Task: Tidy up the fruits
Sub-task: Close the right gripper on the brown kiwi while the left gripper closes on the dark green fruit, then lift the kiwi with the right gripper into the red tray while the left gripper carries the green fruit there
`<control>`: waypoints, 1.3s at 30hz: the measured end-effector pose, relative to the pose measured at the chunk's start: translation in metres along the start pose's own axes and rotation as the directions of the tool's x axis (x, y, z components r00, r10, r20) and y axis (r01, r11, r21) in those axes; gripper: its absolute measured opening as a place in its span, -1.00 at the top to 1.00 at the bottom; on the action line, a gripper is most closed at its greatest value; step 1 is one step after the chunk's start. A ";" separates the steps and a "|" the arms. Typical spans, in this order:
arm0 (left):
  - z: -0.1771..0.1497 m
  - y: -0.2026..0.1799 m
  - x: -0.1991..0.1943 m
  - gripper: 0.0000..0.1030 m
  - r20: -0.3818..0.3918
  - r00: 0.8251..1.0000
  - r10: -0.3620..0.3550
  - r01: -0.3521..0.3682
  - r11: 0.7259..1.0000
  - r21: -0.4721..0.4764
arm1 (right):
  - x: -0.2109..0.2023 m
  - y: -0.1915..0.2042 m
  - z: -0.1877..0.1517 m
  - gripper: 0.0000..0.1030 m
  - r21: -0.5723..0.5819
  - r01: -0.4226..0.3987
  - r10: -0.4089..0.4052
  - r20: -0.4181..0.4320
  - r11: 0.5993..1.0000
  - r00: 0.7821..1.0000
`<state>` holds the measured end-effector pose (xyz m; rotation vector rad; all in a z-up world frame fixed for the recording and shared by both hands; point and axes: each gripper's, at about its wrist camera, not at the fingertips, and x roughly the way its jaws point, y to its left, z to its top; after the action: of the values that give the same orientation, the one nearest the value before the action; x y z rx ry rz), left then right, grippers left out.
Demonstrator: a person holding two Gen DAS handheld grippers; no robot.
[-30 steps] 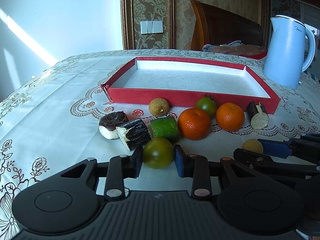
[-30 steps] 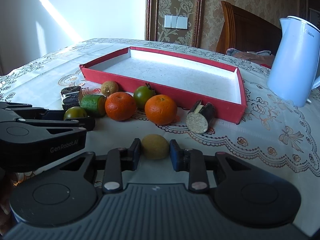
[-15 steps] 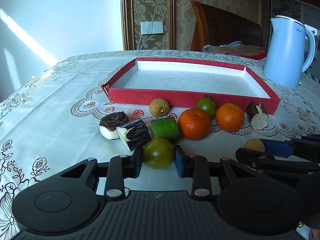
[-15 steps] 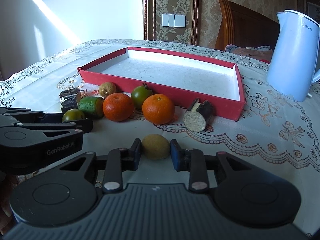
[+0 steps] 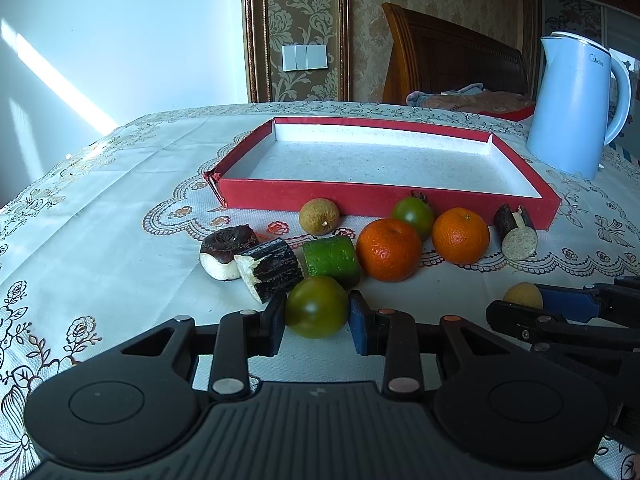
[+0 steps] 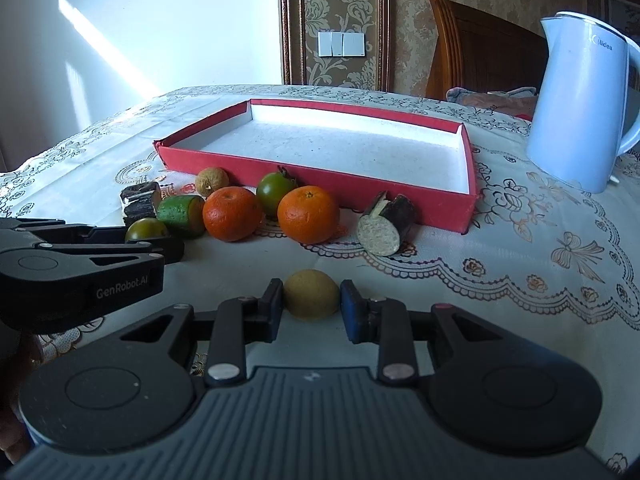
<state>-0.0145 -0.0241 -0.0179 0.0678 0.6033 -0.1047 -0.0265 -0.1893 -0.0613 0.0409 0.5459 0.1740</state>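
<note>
My left gripper (image 5: 316,316) is shut on a green tomato (image 5: 317,306), low over the tablecloth. My right gripper (image 6: 312,300) is shut on a small yellow-brown round fruit (image 6: 311,294), also seen in the left wrist view (image 5: 522,295). The empty red tray (image 5: 376,196) lies beyond. In front of it lie two oranges (image 5: 389,249) (image 5: 461,234), another green tomato (image 5: 413,212), a longan (image 5: 319,216), a green cucumber piece (image 5: 331,256) and dark cut pieces (image 5: 274,268).
A light blue kettle (image 5: 576,104) stands at the right behind the tray. A dark cut piece with a pale face (image 5: 518,232) lies by the tray's right corner. A wooden chair (image 5: 448,60) stands behind the table.
The right gripper has lifted and shifted a little with its fruit; the view tilts up. The left gripper holds still with the tomato.
</note>
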 end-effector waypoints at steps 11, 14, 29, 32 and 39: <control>0.000 -0.001 -0.007 0.38 0.041 0.999 0.013 -0.013 1.000 0.000 | -0.005 -0.004 0.001 0.44 0.030 0.005 -0.006 0.027 1.000 1.000; 0.002 -0.002 -0.011 0.38 0.061 0.998 0.016 -0.016 1.000 0.001 | -0.008 -0.005 0.001 0.44 0.040 0.001 -0.003 0.039 0.999 0.999; 0.032 -0.011 -0.010 0.38 0.113 0.993 0.019 -0.022 0.999 0.023 | -0.014 -0.009 0.029 0.44 0.044 0.002 -0.008 0.123 0.999 0.992; 0.042 -0.012 -0.007 0.38 0.129 0.991 0.022 -0.024 1.000 0.015 | -0.015 -0.011 0.038 0.44 0.048 0.003 -0.010 0.150 0.999 0.989; 0.068 -0.011 0.004 0.38 0.175 0.984 0.019 -0.019 1.000 -0.004 | -0.008 -0.024 0.059 0.44 0.083 0.024 -0.039 0.185 0.996 0.982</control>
<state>0.0260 -0.0420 0.0354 0.0618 0.4271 -0.0902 0.0014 -0.2139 -0.0090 0.1258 0.3655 0.1156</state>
